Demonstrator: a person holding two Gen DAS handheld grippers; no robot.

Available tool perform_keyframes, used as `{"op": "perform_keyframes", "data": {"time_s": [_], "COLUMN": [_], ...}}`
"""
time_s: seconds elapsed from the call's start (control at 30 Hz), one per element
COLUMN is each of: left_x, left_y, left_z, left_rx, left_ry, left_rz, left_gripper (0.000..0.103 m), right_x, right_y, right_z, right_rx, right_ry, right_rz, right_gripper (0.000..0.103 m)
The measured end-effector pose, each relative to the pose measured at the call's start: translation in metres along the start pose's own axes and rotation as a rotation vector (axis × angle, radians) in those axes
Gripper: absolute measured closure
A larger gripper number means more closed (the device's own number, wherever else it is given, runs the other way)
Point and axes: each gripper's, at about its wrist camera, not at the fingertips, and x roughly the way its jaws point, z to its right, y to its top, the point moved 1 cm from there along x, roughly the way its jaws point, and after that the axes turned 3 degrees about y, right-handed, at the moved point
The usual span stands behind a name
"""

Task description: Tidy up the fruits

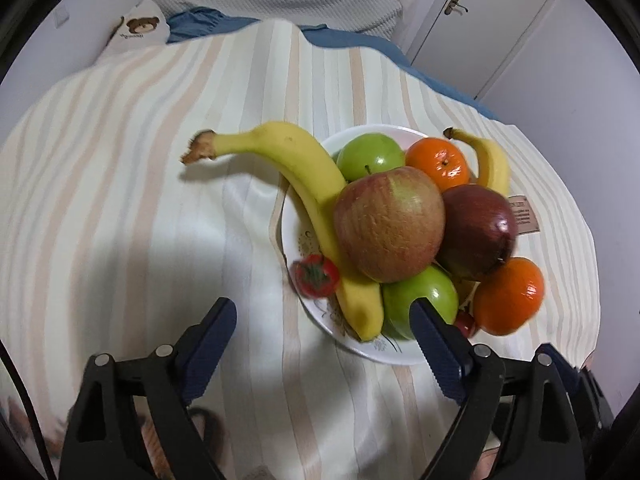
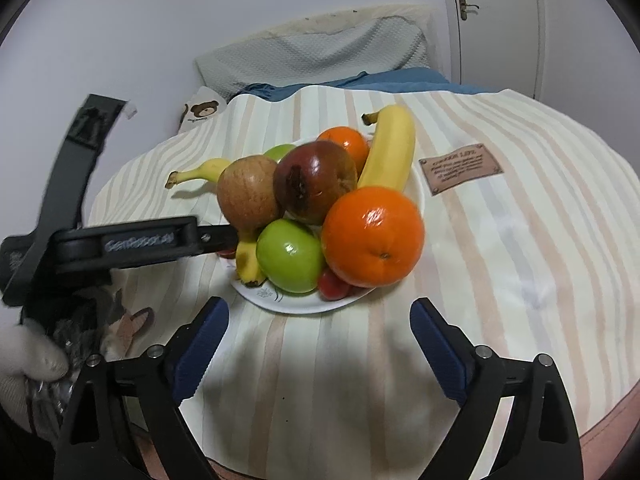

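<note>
Through the left wrist camera we look down on a white plate (image 1: 294, 240) piled with fruit on a pastel-striped cloth (image 1: 120, 200): a long banana (image 1: 308, 184) curving over the plate's left rim, a streaked apple (image 1: 389, 224) on top of the pile, a dark red apple (image 1: 478, 230) to its right, two green apples (image 1: 370, 155) (image 1: 416, 300), two oranges (image 1: 438, 163) (image 1: 509, 295), a second banana (image 1: 490, 164) at the far right edge and a small red tomato (image 1: 315, 275) at the near left rim. Our left gripper (image 1: 322, 344) has its jaws spread wide with nothing between the pads; the right finger (image 1: 434, 344) overlaps the nearer green apple in this view, though we cannot tell whether it touches. A brown tag (image 1: 523, 215) lies on the cloth beyond the plate, its writing too small to read, and a bear-printed cushion (image 1: 140, 26) sits at the far left. Through the right wrist camera the same plate (image 2: 296, 304) sits ahead of our right gripper (image 2: 318, 328), whose jaws are also spread and empty, short of the rim. The left gripper's body (image 2: 136, 242) reaches in from the left (its side bears pale lettering, blurred, seemingly starting "Gen"), held by a white-gloved hand (image 2: 28, 364). The brown tag (image 2: 460, 174) shows a heading we cannot read for certain.
</note>
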Motion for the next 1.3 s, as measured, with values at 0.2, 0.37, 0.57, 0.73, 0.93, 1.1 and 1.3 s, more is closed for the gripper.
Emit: {"op": "perform_keyframes", "data": {"time_s": [0.2,0.37,0.57,0.73,0.93,1.1,1.3], "left_x": [-0.054,-0.093,-0.141,-0.190,-0.249,-0.291,-0.328], "left_y": [-0.018,-0.030,-0.038,-0.050,-0.072,-0.085,-0.095], "left_z": [0.005,0.013,0.030,0.051,0.083,0.104,0.120], "left_rx": [0.012,0.011,-0.017,-0.029,-0.018,-0.007,-0.009], "left_ry": [0.108,0.180,0.221,0.222,0.249,0.307,0.319], "left_rz": [0.059,0.062,0.089,0.125,0.154,0.189,0.233], "left_gripper": [0.014,0.014,0.014,0.014,0.014,0.014,0.014], "right_x": [-0.023,-0.052,-0.100,-0.152,-0.229,-0.289,-0.334], "right_y": [0.017,0.031,0.044,0.051,0.058,0.060,0.058], "right_z": [0.007,0.012,0.011,0.003,-0.006,-0.011,-0.011], "right_rx": [0.009,0.015,-0.001,-0.032,-0.077,-0.098,-0.096], "right_ry": [-0.085,-0.124,-0.115,-0.087,-0.056,-0.053,-0.027], "right_rz": [-0.036,-0.046,-0.053,-0.046,-0.011,0.034,0.048], "right_gripper": [0.002,0.001,0.001,0.001,0.000,0.000,0.000]}}
